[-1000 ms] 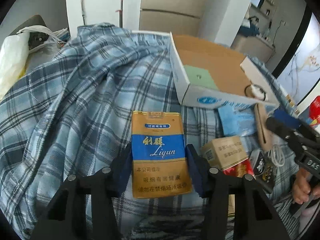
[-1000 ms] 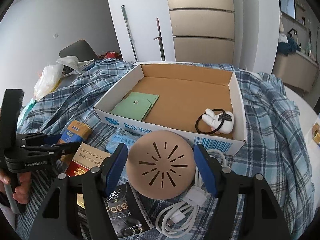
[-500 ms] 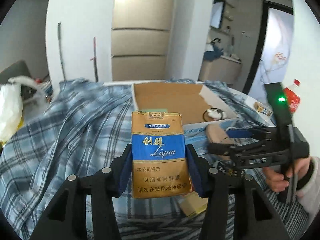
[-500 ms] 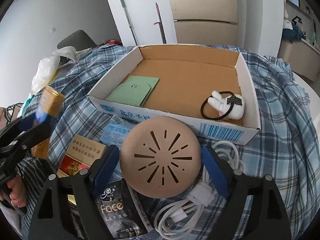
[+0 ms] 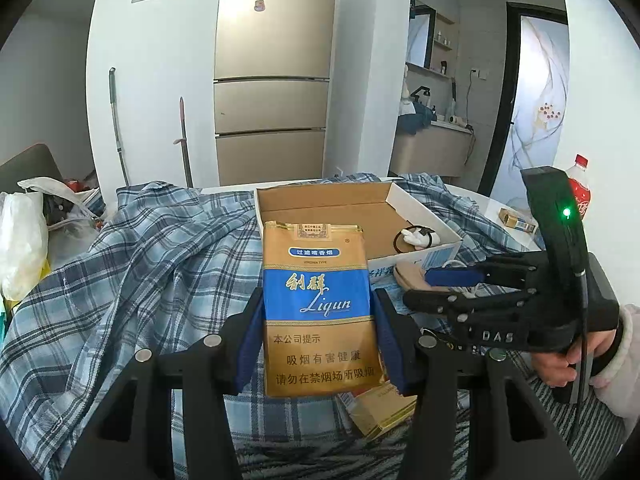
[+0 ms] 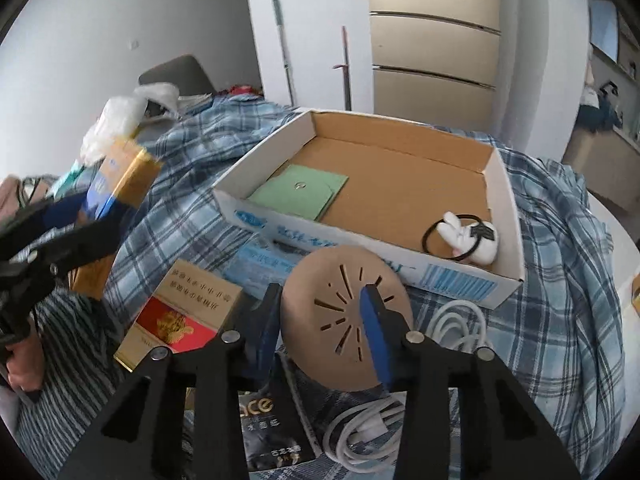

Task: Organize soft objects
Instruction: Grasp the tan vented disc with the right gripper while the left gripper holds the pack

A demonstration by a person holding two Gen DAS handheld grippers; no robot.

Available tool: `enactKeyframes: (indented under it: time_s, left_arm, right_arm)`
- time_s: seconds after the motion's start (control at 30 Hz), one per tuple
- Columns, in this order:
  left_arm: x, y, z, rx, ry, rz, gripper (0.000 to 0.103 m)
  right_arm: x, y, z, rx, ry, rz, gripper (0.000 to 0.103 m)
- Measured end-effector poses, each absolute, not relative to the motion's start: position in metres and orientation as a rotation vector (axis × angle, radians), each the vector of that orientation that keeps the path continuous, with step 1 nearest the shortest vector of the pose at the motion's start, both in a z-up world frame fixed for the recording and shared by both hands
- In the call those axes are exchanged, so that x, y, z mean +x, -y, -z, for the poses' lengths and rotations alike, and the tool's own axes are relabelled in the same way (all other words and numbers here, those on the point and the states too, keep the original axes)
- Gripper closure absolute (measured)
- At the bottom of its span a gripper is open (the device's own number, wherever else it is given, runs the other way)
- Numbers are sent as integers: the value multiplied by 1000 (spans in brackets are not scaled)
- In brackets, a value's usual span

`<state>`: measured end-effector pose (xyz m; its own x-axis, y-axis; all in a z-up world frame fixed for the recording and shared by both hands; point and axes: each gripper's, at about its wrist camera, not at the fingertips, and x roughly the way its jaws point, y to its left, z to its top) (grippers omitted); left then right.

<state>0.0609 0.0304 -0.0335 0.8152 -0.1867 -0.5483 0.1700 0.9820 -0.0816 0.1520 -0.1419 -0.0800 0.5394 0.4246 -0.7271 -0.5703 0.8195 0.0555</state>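
Lifting clear of the desk, the left gripper (image 5: 318,322) is clenching the pack (image 5: 318,312); the right gripper's (image 6: 320,334) fingers are closing on the pad (image 6: 346,328), boxing next.

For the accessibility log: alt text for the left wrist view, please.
The left gripper clamps an upright gold-and-blue cigarette pack above a plaid cloth. Behind sits an open cardboard box; at right, the right gripper reaches toward a tan disc.

Both wrist views face the cardboard box (image 5: 416,208) (close, downward).
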Motion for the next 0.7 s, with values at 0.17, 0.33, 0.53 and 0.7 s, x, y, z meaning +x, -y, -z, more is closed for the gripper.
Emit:
enactKeyframes:
  time_s: [0.17,0.33,0.53,0.7]
  left_arm:
    - [62,-30,34,-27,-592,192,49]
    - [62,-25,35,-14,-602,212,49]
    - [62,-25,35,-13,-599,218,49]
    - [62,-25,35,-15,-601,217,49]
  right_arm:
    - [161,152,77,-138,-795,-564,18]
    - [183,156,90,-68,-909,-608,18]
    - [192,164,100,3,-985,-602,17]
    - [187,160,102,-41,-978,-596,23]
